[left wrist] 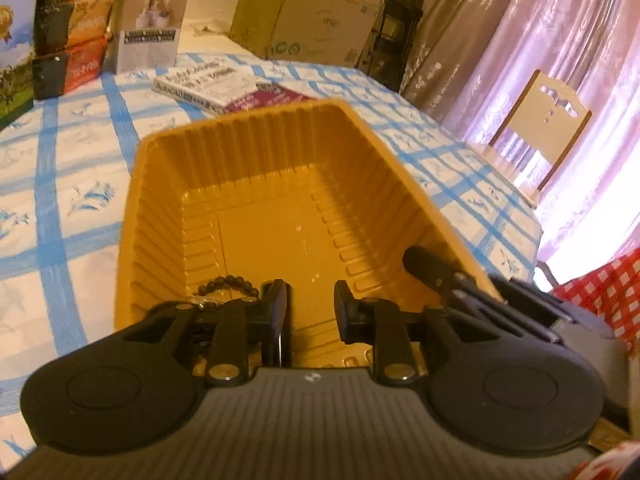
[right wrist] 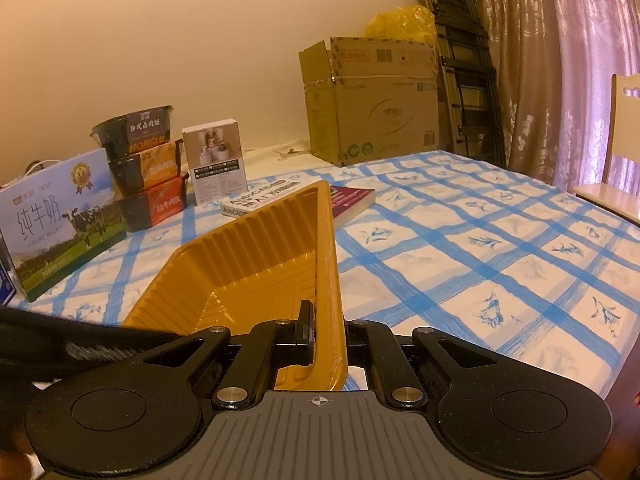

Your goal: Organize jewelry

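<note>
A yellow ribbed plastic tray (left wrist: 256, 148) lies on the blue-checked tablecloth (left wrist: 60, 184). A bracelet of dark beads (left wrist: 228, 283) rests inside it at the near left, just beyond my left finger. My left gripper (left wrist: 310, 306) hangs over the tray's near end, open, with nothing between its pads. My right gripper (right wrist: 330, 338) is shut on the tray's (right wrist: 256, 248) right wall, one pad inside and one outside. One of its fingers (left wrist: 424, 270) shows on that rim in the left wrist view.
Behind the tray lie a thick book (right wrist: 352, 200), a white product box (right wrist: 214, 160), stacked food boxes (right wrist: 146, 168) and a milk carton (right wrist: 56, 220). A cardboard box (right wrist: 372, 104) and folded ladder (right wrist: 468, 80) stand at the back. A chair (left wrist: 540, 120) stands by the curtain.
</note>
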Demonstrator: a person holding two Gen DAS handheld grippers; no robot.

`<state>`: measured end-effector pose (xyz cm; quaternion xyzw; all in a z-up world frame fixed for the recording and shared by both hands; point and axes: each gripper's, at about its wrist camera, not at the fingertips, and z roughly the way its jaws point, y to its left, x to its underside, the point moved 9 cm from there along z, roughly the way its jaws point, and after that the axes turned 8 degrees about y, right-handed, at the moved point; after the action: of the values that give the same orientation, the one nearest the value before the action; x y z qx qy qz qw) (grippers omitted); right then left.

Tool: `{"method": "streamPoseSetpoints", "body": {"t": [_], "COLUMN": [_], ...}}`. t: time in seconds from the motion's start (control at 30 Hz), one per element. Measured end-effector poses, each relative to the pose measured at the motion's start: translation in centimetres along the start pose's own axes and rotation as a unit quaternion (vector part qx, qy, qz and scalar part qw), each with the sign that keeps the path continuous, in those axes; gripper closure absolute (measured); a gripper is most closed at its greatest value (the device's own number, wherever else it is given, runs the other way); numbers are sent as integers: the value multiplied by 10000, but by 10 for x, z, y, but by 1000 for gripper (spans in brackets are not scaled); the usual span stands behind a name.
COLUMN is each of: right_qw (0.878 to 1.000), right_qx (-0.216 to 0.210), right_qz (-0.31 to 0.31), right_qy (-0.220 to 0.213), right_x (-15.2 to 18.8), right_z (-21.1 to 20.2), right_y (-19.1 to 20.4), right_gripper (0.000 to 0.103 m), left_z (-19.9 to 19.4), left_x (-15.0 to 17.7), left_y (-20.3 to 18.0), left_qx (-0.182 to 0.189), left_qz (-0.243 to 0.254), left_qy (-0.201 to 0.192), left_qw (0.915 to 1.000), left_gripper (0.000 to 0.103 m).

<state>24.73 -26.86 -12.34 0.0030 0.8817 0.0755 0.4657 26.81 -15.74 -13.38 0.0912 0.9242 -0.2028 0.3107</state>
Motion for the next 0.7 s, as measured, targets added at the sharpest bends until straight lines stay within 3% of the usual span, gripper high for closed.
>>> {"method": "streamPoseSetpoints", "body": {"t": [0.13, 0.33, 0.53, 0.7], "right_qw": [10000, 10000, 10000, 10000], "right_qx": [-2, -1, 11, 34], "right_qz": [13, 7, 12, 3], "right_qy": [8, 2, 3, 14], "right_x": [0, 0, 1, 4], "right_z": [0, 0, 0, 0], "right_y": [0, 0, -1, -4], "right_gripper": [96, 96, 96, 97], "left_z": [-28, -79, -110, -112], "left_x": [-5, 6, 48, 82], "left_y": [14, 66, 136, 166], "left_qx": [-64, -803, -1722, -2003], "left_qz": [-151, -264, -569, -786], "left_qy": [-277, -570, -294, 31], "left_qw": [9995, 9948, 9830, 9766], "left_gripper": [78, 77, 77, 77]}}
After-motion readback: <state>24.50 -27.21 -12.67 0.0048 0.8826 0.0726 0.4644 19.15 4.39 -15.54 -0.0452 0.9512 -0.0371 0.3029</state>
